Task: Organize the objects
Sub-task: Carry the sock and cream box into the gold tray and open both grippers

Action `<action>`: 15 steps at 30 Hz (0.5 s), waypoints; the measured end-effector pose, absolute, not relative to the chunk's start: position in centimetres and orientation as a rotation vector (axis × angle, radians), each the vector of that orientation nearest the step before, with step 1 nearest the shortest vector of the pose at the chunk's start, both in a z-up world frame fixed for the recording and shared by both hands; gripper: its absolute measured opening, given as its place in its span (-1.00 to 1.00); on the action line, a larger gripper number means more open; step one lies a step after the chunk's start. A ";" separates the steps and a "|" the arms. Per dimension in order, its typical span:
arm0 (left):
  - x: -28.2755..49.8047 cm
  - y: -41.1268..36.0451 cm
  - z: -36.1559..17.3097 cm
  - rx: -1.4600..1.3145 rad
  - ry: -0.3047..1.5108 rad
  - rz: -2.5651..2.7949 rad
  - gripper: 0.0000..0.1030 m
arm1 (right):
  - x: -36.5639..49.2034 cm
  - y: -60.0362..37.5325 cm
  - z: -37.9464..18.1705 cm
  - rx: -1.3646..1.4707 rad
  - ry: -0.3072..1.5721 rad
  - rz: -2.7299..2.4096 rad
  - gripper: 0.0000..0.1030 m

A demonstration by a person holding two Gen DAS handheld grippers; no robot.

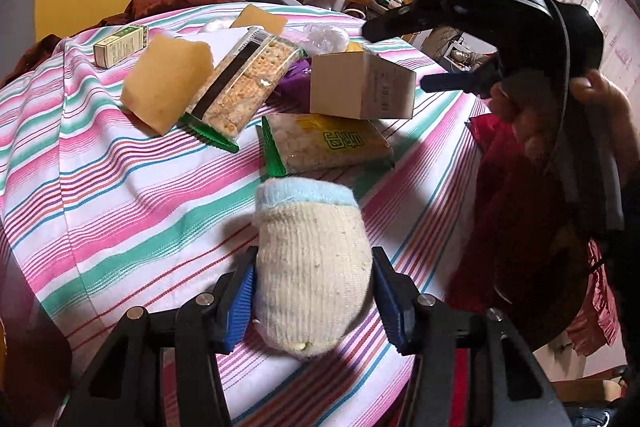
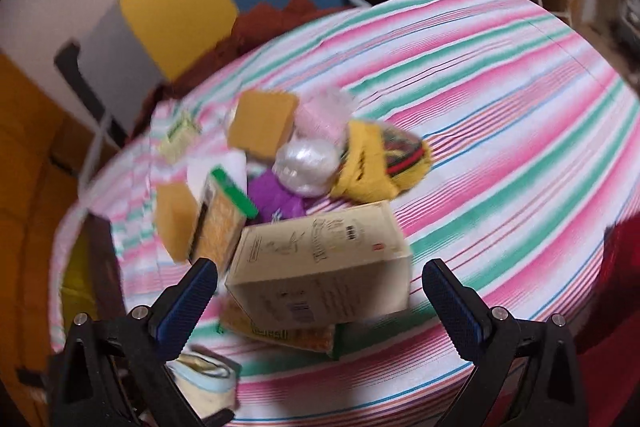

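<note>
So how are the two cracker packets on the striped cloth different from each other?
The longer cracker packet is mostly clear, with a black stripe, and leans propped on a yellow sponge. The shorter cracker packet lies flat, carries a yellow label with green characters, and has the cardboard box sitting on its far end. Both hold pale crackers, have a green serrated end seal, and rest on the striped cloth.

Black hand-held gripper (image 1: 314,301), blue ribbed pads (image 1: 240,307)
</note>
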State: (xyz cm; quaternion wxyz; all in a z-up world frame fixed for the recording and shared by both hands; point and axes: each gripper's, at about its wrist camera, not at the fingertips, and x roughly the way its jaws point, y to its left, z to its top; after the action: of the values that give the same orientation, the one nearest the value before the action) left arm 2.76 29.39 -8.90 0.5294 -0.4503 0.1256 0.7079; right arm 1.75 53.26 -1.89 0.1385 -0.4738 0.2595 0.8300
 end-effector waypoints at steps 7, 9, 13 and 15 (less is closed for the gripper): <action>2.7 29.2 -8.8 -1.075 0.279 1.686 0.05 | -0.3 52.7 -3.9 -1.555 0.620 2.298 1.00; 2.8 29.3 -8.9 -1.071 0.281 1.686 0.05 | -0.5 52.4 -4.6 -1.612 0.621 2.281 0.96; 2.8 29.2 -8.9 -1.070 0.276 1.687 0.04 | 0.1 52.0 -4.1 -1.565 0.592 2.303 0.91; 2.9 29.1 -8.7 -1.068 0.281 1.691 0.03 | 0.9 51.8 -3.2 -1.522 0.572 2.316 0.91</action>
State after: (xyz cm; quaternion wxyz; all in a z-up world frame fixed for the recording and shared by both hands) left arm 2.91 29.09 -8.66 0.5320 -0.4478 0.1178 0.7089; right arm 0.93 51.79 -3.20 0.1550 -0.5313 0.1998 0.8085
